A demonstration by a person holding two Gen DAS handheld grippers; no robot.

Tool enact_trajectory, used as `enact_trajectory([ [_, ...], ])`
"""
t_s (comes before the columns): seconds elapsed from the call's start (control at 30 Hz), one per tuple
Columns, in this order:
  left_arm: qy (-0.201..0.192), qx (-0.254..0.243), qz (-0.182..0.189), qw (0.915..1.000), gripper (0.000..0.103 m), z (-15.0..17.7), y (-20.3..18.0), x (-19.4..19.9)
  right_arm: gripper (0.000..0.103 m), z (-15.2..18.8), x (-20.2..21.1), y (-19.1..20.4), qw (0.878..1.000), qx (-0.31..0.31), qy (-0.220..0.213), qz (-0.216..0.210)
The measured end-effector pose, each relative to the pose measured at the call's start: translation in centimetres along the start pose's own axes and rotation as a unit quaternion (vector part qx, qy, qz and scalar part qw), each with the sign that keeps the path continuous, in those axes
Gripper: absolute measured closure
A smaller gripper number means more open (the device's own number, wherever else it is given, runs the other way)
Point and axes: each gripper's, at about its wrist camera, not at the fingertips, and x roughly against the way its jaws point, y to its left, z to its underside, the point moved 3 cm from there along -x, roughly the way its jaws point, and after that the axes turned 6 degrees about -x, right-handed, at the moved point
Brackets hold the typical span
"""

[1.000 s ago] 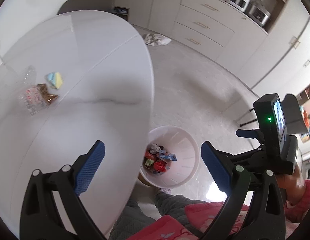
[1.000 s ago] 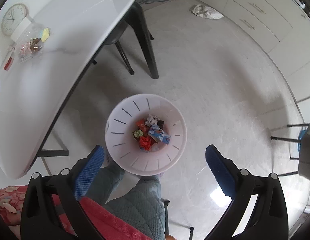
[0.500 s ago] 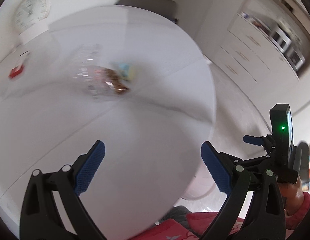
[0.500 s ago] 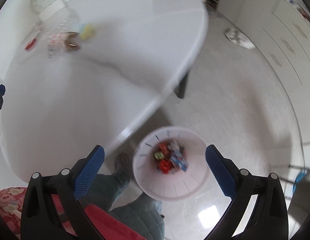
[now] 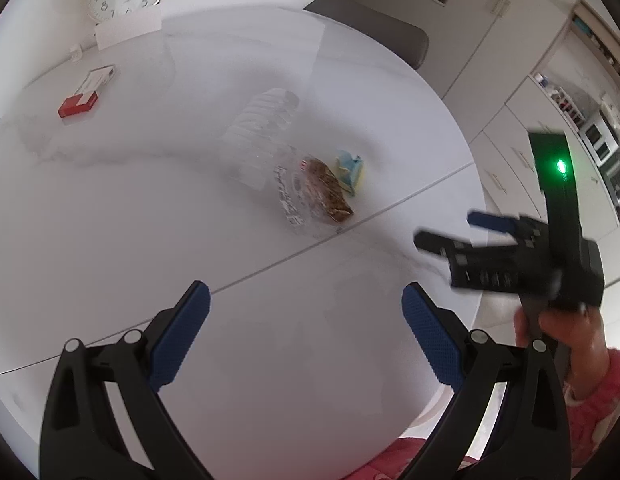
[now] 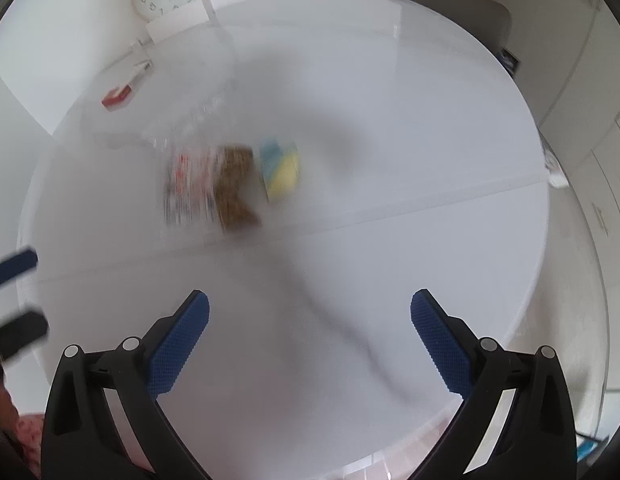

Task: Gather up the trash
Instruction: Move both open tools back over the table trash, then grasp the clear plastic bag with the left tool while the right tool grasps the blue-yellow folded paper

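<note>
Here we hold both grippers, left and right, spread wide and empty above the white round table. Ahead of them lie a crushed clear plastic bottle, a brown wrapper, and a blue-yellow scrap.

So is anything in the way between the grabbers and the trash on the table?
No. Only bare table lies between the open left gripper, the open right gripper and the clear wrapper with the blue-yellow scrap beside it.

Wrapper motion-blurred, print unreadable; sponge edges smeared.
</note>
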Motion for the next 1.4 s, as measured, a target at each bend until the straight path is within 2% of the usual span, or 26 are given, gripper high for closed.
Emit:
enact_trajectory([
  [0.07,0.007,0.008,0.003,0.9999,0.011,-0.6,0.5,-0.8,0.004,-1.8,-1.1,0.3,1.000,-0.002,0.000,-0.003],
  [0.13,0.012,0.012,0.005,0.9998,0.011,-0.9,0.6,-1.3,0.015,-3.7,-2.7,0.4,1.000,-0.009,0.009,-0.012],
  [0.17,0.014,0.013,0.006,0.9998,0.011,-1.0,0.8,-1.6,0.017,-4.5,-3.6,0.4,1.000,-0.015,0.017,-0.019],
  [0.33,0.034,0.021,0.012,0.9991,0.011,-1.8,1.1,-3.8,0.030,-6.2,-6.8,0.9,0.999,-0.018,0.047,-0.021],
  [0.47,0.044,0.036,0.021,0.9982,0.011,-2.7,1.3,-5.4,0.036,-6.7,-8.3,1.1,0.998,-0.015,0.061,-0.023],
  [0.63,0.059,0.069,0.027,0.9955,0.011,-4.2,1.9,-8.0,0.064,-7.1,-8.5,1.3,0.997,-0.001,0.061,-0.036],
  [0.7,0.068,0.085,0.027,0.9937,0.011,-4.7,2.1,-9.1,0.071,-7.1,-8.4,1.5,0.997,0.006,0.062,-0.042],
  [0.83,0.073,0.102,0.023,0.9918,0.011,-5.2,2.6,-10.7,0.071,-7.1,-8.0,1.2,0.997,0.010,0.057,-0.041],
  [1.17,0.103,0.153,0.031,0.9823,0.011,-6.3,2.4,-14.8,0.071,-6.5,-5.7,-2.8,0.996,-0.049,0.045,-0.056],
  [1.33,0.110,0.161,0.005,0.9807,0.011,-6.7,1.6,-16.0,0.071,-5.5,-5.1,-4.2,0.995,-0.068,0.046,-0.059],
  [1.37,0.110,0.160,0.000,0.9810,0.012,-6.7,1.4,-16.2,0.071,-5.3,-5.1,-4.5,0.995,-0.071,0.046,-0.058],
  [1.4,0.111,0.155,-0.007,0.9816,0.017,-6.8,1.1,-16.3,0.071,-5.1,-5.1,-4.5,0.995,-0.072,0.047,-0.059],
])
